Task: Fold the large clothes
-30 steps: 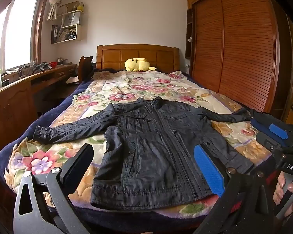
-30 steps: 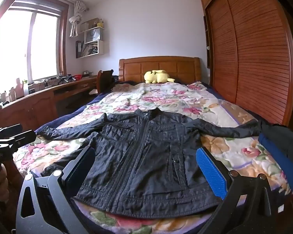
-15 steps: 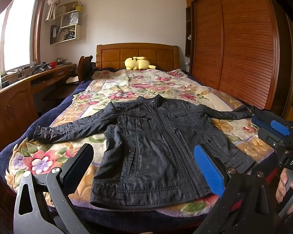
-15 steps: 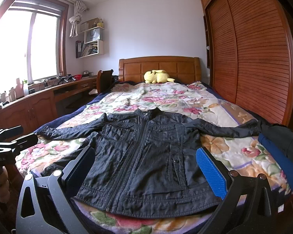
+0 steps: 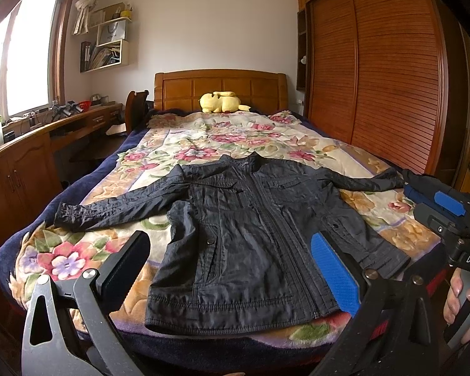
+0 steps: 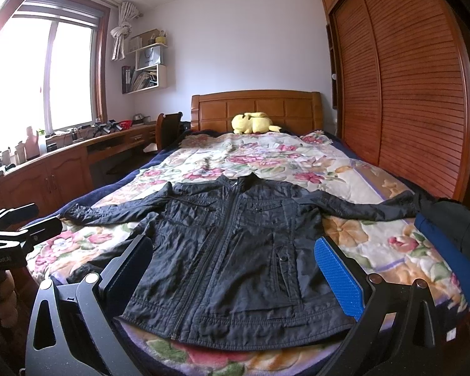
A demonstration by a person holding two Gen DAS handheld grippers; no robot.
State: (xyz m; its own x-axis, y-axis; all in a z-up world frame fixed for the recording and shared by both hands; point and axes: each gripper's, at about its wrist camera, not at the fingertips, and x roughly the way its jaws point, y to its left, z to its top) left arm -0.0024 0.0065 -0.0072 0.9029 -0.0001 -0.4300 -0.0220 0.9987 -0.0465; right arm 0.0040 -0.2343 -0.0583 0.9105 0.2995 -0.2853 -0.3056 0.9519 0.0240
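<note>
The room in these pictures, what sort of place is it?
Most likely a home bedroom: a bed with a wooden headboard and floral blanket, a slatted sliding wardrobe beside it, and a yellow plush toy. A black jacket lies spread for folding.

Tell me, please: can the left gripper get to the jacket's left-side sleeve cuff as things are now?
Probably yes. The left gripper is open and holds nothing, and the sleeve cuff lies flat on the floral blanket with nothing on it or in the way.
</note>
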